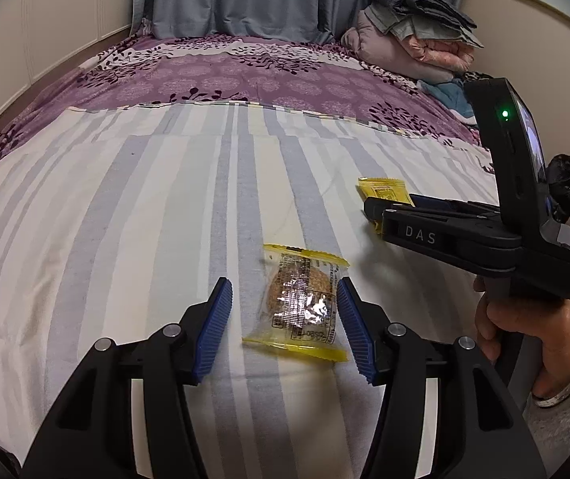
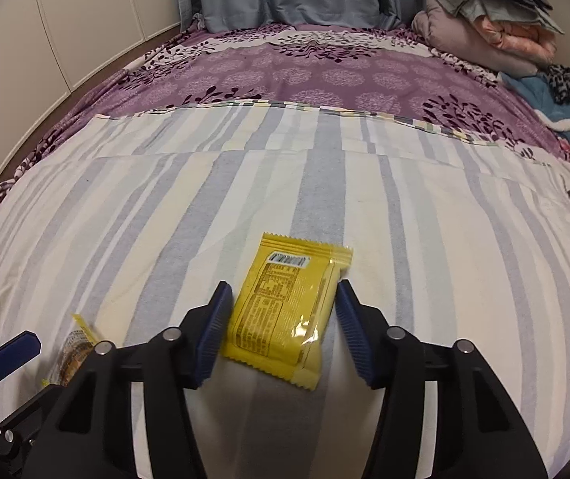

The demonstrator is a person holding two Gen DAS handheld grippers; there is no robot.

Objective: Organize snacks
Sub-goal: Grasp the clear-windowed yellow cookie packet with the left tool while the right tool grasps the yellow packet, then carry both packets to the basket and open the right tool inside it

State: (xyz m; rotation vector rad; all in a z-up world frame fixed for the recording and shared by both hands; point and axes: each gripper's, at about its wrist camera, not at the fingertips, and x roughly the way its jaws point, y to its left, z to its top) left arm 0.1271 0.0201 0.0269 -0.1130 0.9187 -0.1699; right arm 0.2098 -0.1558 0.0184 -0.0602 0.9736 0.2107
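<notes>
two black grippers with ribbed blue pads point down at a bed covered by a striped pale blue and cream sheet [image 1: 125,207]. between the left gripper [image 1: 285,327] pads lies a clear, yellow-edged wrapper holding a round brown cookie [image 1: 298,305]; the right pad meets its edge, the left stands apart, so it is released. the right gripper [image 2: 283,327] straddles a flat yellow snack packet [image 2: 285,311], its jaws apart from it, not grasping. a purple floral quilt [image 2: 304,72] lies beyond.
</notes>
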